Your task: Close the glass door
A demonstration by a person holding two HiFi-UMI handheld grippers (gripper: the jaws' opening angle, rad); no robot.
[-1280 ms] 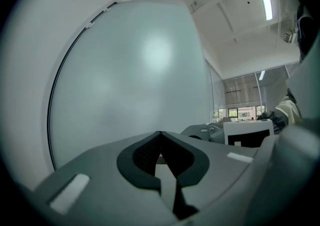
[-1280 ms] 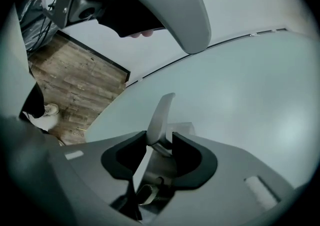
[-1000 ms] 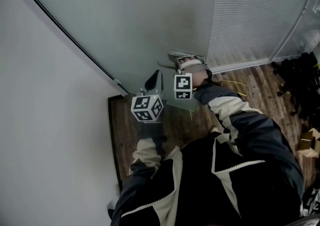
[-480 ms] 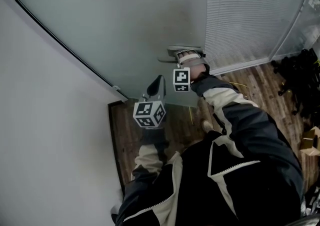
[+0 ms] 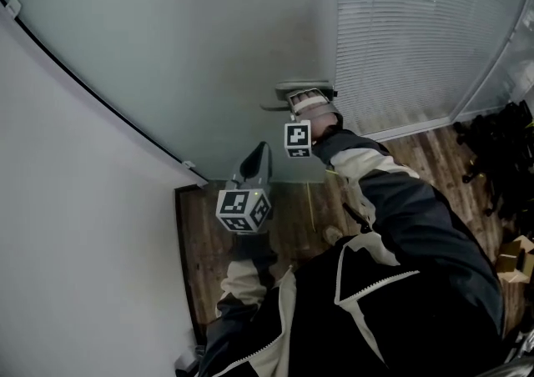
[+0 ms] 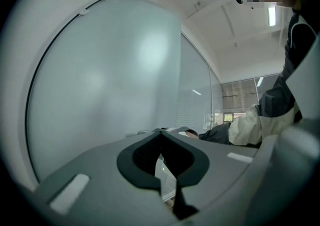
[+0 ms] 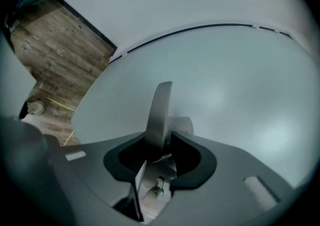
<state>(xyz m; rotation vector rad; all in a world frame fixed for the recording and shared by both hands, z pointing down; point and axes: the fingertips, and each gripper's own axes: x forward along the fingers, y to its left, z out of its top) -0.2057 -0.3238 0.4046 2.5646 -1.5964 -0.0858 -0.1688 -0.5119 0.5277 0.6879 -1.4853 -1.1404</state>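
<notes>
The frosted glass door fills the upper part of the head view. Its metal lever handle sits near the door's right edge. My right gripper is shut on the handle; in the right gripper view the lever stands upright between the jaws, which have just been closing onto it. My left gripper hovers lower left of the handle, close to the glass and pointing at it, shut with nothing in it. In the left gripper view its jaws face the glass.
A ribbed glass panel stands right of the door. A white wall runs along the left, with a black frame line at its edge. Below lies wood floor. Dark clutter and a cardboard box sit far right.
The door's right edge and the handle have shifted left and up in the head view, my right gripper going with the handle. My left gripper moved slightly along with it.
</notes>
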